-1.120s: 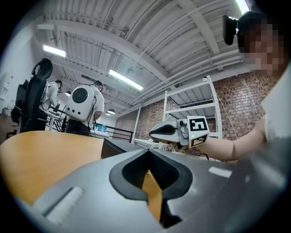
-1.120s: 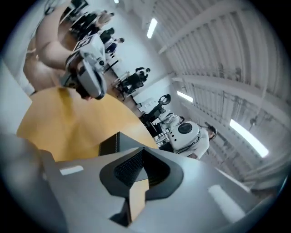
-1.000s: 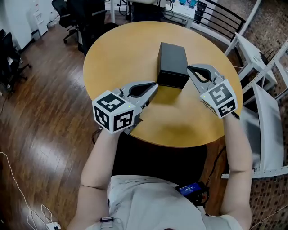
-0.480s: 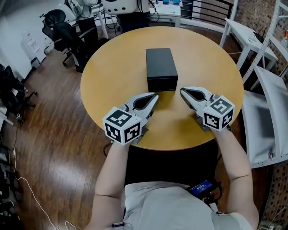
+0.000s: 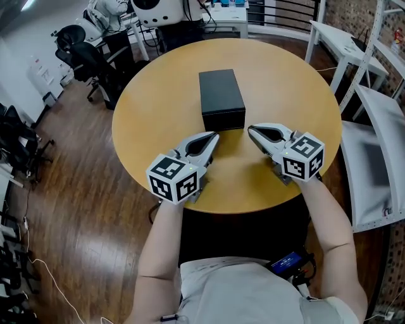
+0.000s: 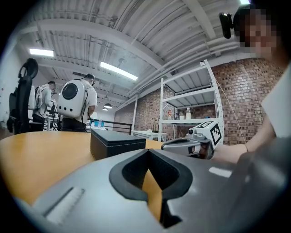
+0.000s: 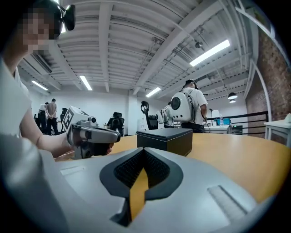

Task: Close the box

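A black box with its lid down stands on the round wooden table, also seen as the box in the left gripper view and the box in the right gripper view. My left gripper lies on the table near the box's front left corner, jaws shut and empty. My right gripper lies at the box's front right, shut and empty too. Neither touches the box. Each gripper shows in the other's view: right gripper, left gripper.
White shelving stands close to the table's right side. Black office chairs and white robots are beyond the far left edge. Dark wooden floor lies to the left.
Both grippers have drawn back from the box toward the table's near edge; a second ago their tips were beside its front corners. The head view has shifted, and the box looks farther off.
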`<control>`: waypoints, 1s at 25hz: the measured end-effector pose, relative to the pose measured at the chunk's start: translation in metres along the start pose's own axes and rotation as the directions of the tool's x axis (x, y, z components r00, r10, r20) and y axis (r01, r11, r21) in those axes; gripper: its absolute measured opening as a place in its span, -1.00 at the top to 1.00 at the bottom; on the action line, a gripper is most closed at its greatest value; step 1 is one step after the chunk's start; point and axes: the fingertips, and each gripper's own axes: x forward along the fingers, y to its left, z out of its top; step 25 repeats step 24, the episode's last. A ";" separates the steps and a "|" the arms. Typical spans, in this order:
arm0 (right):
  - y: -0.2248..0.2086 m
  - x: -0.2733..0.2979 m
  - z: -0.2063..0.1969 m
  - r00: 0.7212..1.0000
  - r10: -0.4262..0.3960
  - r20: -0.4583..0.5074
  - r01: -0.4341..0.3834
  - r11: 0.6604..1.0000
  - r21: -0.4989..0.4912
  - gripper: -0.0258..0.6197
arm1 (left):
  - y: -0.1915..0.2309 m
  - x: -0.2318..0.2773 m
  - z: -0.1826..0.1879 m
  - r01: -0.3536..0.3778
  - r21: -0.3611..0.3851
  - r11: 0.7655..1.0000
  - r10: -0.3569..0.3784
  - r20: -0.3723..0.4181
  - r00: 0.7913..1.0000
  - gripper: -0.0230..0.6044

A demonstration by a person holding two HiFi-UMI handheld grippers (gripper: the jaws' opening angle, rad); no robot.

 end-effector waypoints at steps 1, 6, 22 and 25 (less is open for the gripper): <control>0.000 0.000 0.000 1.000 0.002 0.001 -0.002 1.000 0.004 0.92 | 0.001 0.001 0.000 0.001 -0.001 1.000 -0.001 -0.002 1.000 0.93; -0.002 0.000 -0.001 1.000 0.004 -0.012 -0.004 1.000 0.016 0.92 | 0.000 0.004 -0.004 0.006 -0.004 1.000 -0.006 -0.008 1.000 0.93; 0.001 -0.003 -0.006 1.000 0.015 -0.021 -0.015 1.000 0.005 0.92 | -0.007 0.004 -0.010 0.011 0.011 1.000 -0.010 -0.013 1.000 0.93; 0.001 0.001 -0.002 1.000 0.020 -0.018 -0.020 1.000 -0.005 0.92 | -0.003 0.005 -0.006 0.006 0.017 1.000 -0.006 -0.006 1.000 0.93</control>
